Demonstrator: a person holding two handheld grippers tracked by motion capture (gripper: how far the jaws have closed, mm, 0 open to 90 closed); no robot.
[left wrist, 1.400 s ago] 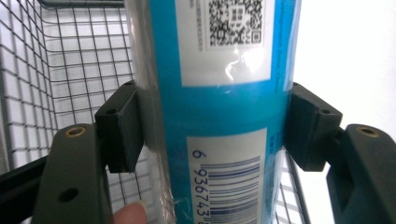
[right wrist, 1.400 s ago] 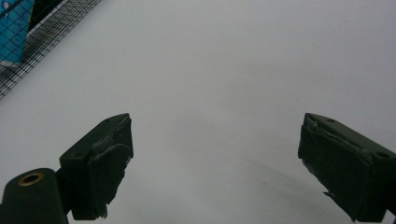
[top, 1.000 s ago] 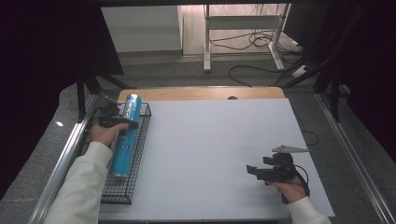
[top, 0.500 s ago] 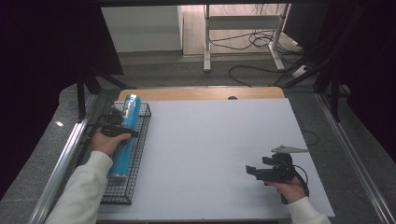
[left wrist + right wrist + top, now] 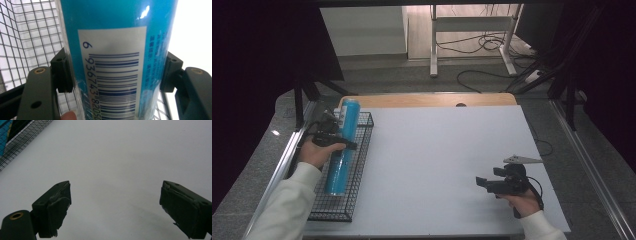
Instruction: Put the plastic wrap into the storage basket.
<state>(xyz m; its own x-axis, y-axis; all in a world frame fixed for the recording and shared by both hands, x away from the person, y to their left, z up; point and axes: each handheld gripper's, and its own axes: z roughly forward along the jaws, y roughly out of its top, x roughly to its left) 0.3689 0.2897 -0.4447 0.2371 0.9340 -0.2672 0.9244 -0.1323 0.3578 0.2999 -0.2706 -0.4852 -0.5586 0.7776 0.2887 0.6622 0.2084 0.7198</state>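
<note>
Blue cylindrical can [image 5: 343, 147] seen at left of the high view, lying lengthwise in a black wire basket [image 5: 343, 205], its far end raised toward the basket's upper rim. The tilt is judged to come from the grip, not from how the can rests.

Left gripper [image 5: 336, 141] is clamped across the can's upper half. In the left gripper view both black pads [image 5: 62, 71] are pressed flat against the can's sides, the barcode label [image 5: 113, 72] facing the camera between them – jaws have just been closing onto it, and the can is firmly taken. A crosswise hold on a round body is judged to keep it from rolling out.

Left hand is set palm-down over the basket's left edge, forearm in a white sleeve [image 5: 287, 205] coming in from lower left.

Right gripper [image 5: 484, 184] rests at lower right on the white tabletop [image 5: 437, 150] – jaws spread wide, nothing between them, pointed leftward, well apart from the basket.
</note>
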